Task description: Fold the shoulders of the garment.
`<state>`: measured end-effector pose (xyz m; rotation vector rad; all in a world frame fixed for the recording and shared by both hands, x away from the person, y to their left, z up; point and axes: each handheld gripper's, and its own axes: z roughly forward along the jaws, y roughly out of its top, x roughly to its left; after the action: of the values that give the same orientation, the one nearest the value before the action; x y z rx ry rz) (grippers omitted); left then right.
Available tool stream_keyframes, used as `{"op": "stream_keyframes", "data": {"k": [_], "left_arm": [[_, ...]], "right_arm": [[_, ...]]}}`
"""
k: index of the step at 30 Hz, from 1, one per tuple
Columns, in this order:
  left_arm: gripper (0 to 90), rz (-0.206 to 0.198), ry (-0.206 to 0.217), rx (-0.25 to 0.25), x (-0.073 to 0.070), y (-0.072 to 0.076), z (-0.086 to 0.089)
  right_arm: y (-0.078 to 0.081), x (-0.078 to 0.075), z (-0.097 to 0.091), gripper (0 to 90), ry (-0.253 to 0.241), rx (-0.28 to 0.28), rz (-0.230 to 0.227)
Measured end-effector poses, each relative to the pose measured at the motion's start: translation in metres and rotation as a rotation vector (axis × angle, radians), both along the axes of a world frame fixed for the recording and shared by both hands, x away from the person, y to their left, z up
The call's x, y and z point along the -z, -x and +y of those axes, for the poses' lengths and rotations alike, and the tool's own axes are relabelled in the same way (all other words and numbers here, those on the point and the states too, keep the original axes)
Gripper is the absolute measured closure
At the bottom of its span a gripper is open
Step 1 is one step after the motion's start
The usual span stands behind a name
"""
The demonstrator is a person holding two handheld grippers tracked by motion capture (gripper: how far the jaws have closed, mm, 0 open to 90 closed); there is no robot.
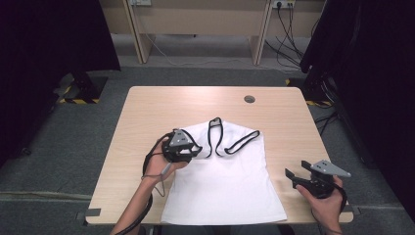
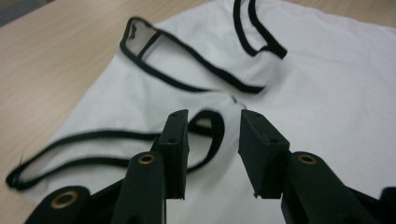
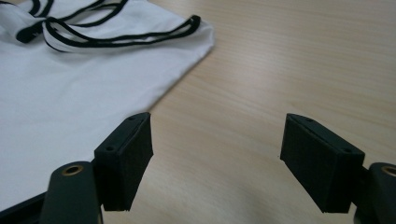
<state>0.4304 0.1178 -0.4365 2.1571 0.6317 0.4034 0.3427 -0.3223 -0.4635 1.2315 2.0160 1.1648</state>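
1. Already we have the white top (image 1: pixel 222 181) spread flat on the wooden table (image 1: pixel 147 105). It fills the lower centre of the high view, with its hem at the bottom edge and its black-trimmed straps (image 1: pixel 215 137) toward the middle of the frame.
2. Our left gripper (image 1: pixel 195 148) hangs just over the upper left corner of the garment, by the left strap. In the left gripper view its jaws stand partly apart, and nothing is pinched between them; the black trim (image 2: pixel 212 135) lies on the cloth behind the gap, free of both pads.
3. From that we judge the left strap is let go and laid down, so whatever arranging was wanted at that shoulder looks done, or nearly so.
4. Our right gripper (image 1: pixel 292 176) sits at the lower right of the high view, off the cloth and over bare wood, just beside the garment's right edge. Its jaws are wide apart and hold nothing; in the right gripper view only table grain shows between them, with the white fabric (image 3: pixel 70 102) off to the left of the frame.
5. What remains, as we read it: the top is smoothed out but not folded. No side is turned in, no hem is brought up, and the straps lie loose and a little crooked.
6. So we put ourselves early in the work: laying out is finished, and any folding is all yet to come.
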Motion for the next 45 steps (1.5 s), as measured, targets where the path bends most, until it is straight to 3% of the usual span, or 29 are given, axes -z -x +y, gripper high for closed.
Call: {"op": "stream_keyframes", "data": {"k": [2,5,9,12,15,16,17,22,25,31,39,45], "left_arm": [[60.2,0.022,-0.041,0.039,0.002,-0.011,-0.011],[59.4,0.056,-0.134,0.104,0.006,-0.025,-0.021],[60.2,0.086,-0.234,0.190,0.011,-0.028,-0.029],[60.9,0.087,-0.262,0.222,0.012,-0.023,-0.031],[61.5,0.092,-0.293,0.227,0.014,-0.020,-0.029],[61.8,0.092,-0.293,0.227,0.014,-0.020,-0.029],[61.9,0.094,-0.309,0.229,0.015,-0.020,-0.028],[63.4,0.083,-0.316,0.214,0.016,-0.019,-0.027],[66.5,0.079,-0.319,0.209,0.017,-0.018,-0.029],[80.1,0.060,-0.318,0.162,0.016,-0.017,-0.032],[84.7,0.008,-0.236,0.102,0.004,-0.015,-0.033],[84.7,-0.005,-0.190,0.094,-0.001,-0.011,-0.039]], "right_arm": [[-0.005,-0.007,0.010,26.2,0.006,-0.030,-0.007],[-0.016,-0.016,0.033,28.8,0.033,-0.103,0.000],[-0.034,-0.026,0.072,35.5,0.098,-0.241,0.012],[-0.049,-0.032,0.105,43.1,0.148,-0.346,0.020],[-0.066,-0.032,0.132,49.3,0.186,-0.421,0.040],[-0.066,-0.032,0.132,49.3,0.186,-0.421,0.040],[-0.076,-0.030,0.148,52.0,0.208,-0.464,0.057],[-0.093,-0.021,0.179,57.4,0.283,-0.530,0.099],[-0.100,-0.013,0.190,61.3,0.301,-0.544,0.118],[-0.102,-0.010,0.191,80.1,0.294,-0.530,0.129],[-0.094,-0.025,0.152,82.6,0.233,-0.491,0.112],[-0.090,-0.030,0.134,83.0,0.220,-0.471,0.100]]}}
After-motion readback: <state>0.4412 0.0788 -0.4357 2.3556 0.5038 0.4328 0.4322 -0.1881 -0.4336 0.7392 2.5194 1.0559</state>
